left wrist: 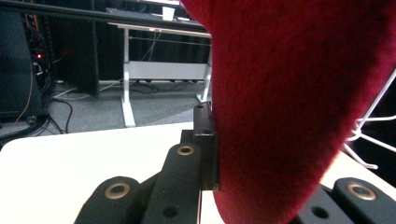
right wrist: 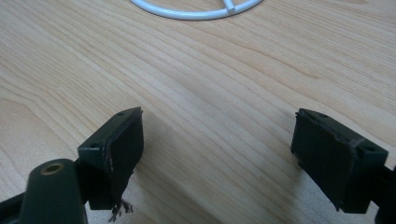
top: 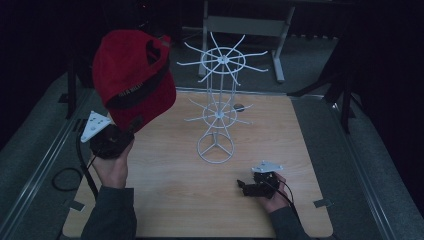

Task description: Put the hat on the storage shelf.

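Counting stock on bench [top: 165, 200]: 1 cap, 1 rack, 2 tools.

Cap [top: 131, 75], qty 1: red, soft fuzzy cloth, domed, dark band w/ small lettering inside the rim, opening at back. Held up in the air over bench's left edge, left of the rack, not touching it.

Rack [top: 216, 107], qty 1: white wire, round ring base w/ 3 spokes, thin upright frame, 2 tiers of radiating prongs. Stands mid-bench.

Left tool [top: 120, 134], black w/ grey plate: jaws clamped on cap's lower edge; left tool view has red cloth pressed against one black pad.

Right tool [top: 246, 187], black: low over bench at front right, jaws spread wide, nothing between; bare pale wood grain below.
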Available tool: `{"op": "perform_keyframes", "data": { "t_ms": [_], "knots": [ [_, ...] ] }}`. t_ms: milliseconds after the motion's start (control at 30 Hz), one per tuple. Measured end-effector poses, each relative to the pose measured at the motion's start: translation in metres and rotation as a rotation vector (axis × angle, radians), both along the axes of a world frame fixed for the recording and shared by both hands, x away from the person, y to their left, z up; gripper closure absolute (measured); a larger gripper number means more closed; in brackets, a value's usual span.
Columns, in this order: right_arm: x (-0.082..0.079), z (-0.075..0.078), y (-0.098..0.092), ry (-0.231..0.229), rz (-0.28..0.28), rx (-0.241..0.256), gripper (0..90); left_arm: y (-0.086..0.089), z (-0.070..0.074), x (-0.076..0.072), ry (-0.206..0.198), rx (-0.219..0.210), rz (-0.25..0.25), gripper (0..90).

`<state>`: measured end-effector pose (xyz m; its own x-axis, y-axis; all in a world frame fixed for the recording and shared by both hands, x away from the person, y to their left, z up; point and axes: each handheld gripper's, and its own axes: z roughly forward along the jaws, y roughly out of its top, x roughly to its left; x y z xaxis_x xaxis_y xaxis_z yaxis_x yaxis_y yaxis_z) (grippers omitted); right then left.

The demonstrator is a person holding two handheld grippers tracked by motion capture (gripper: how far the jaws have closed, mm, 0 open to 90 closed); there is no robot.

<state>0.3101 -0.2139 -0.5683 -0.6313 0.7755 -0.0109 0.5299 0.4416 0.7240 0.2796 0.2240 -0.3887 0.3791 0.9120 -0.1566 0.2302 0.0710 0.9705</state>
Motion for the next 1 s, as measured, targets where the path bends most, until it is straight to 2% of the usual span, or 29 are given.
{"op": "perform_keyframes", "data": {
  "t_ms": [1000],
  "knots": [
    [0.000,0.000,0.000,0.000,-0.001,0.000,16.9,-0.010,0.009,-0.011,-0.025,-0.004,-0.025,85.8]
  ]
}}
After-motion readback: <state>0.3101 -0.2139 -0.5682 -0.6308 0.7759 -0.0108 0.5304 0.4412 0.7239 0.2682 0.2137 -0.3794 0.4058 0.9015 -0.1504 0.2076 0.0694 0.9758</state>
